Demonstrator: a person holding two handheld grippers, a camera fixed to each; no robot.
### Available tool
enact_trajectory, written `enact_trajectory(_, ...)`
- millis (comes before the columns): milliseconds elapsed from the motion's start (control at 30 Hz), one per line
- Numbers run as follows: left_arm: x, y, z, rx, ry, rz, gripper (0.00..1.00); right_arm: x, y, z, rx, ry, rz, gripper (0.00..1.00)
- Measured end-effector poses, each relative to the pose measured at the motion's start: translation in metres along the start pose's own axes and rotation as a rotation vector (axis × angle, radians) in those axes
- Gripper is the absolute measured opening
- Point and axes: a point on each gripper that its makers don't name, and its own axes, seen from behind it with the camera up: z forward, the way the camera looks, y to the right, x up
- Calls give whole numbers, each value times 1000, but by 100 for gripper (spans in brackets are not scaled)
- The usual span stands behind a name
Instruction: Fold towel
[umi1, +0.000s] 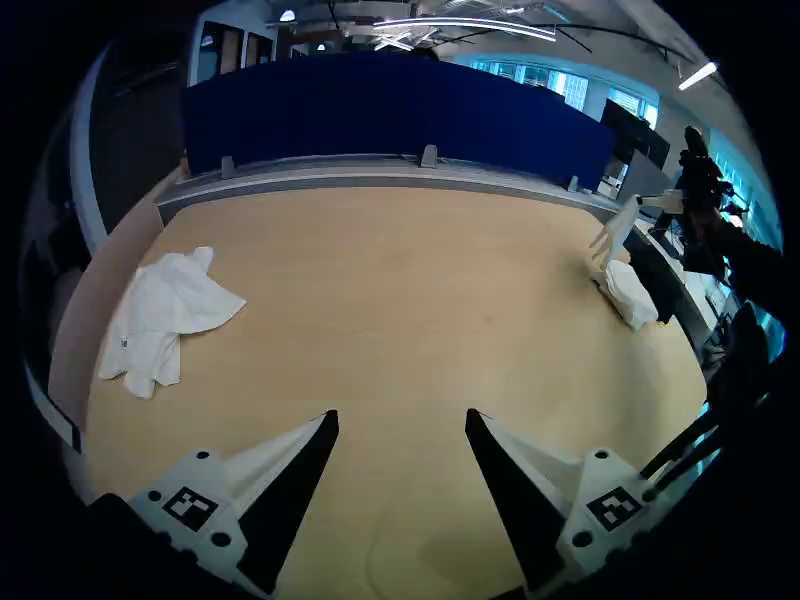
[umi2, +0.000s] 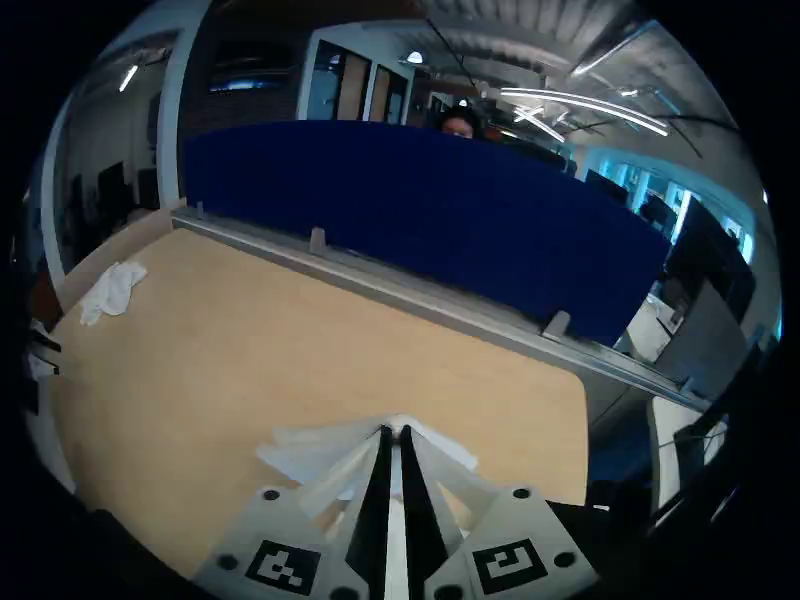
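In the right gripper view, my right gripper (umi2: 393, 436) is shut on a white towel (umi2: 310, 452), a thin strip of cloth pinched between its fingers; the rest spreads over the wooden table (umi2: 230, 350) on both sides. The left gripper view shows that gripper (umi1: 608, 240) far off at the table's right end, above the bunched towel (umi1: 630, 292). My left gripper (umi1: 400, 425) hovers open over bare wood near the front edge, holding nothing. A second white towel (umi1: 162, 312) lies crumpled at the table's left side, well apart from both grippers; it also appears in the right gripper view (umi2: 112, 290).
A blue partition (umi1: 390, 110) on a grey rail (umi1: 380, 172) closes off the table's far edge. A dark sleeve (umi1: 735, 260) holds the right gripper beyond the table's right end. A person's head (umi2: 458, 122) shows behind the partition. Office desks and monitors stand at the right.
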Motion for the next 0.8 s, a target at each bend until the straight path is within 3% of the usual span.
enact_trajectory(233, 3, 4, 0, -7, -2, 10, 94, -38, 13, -14, -27, -38, 39, 6)
enact_trajectory(600, -1, 8, 0, -14, -14, 27, 94, -128, 24, -47, -91, -117, 154, 6)
enact_trajectory(800, -1, 11, 0, -16, -16, 36, 94, -173, 23, -56, -123, -157, 241, 6)
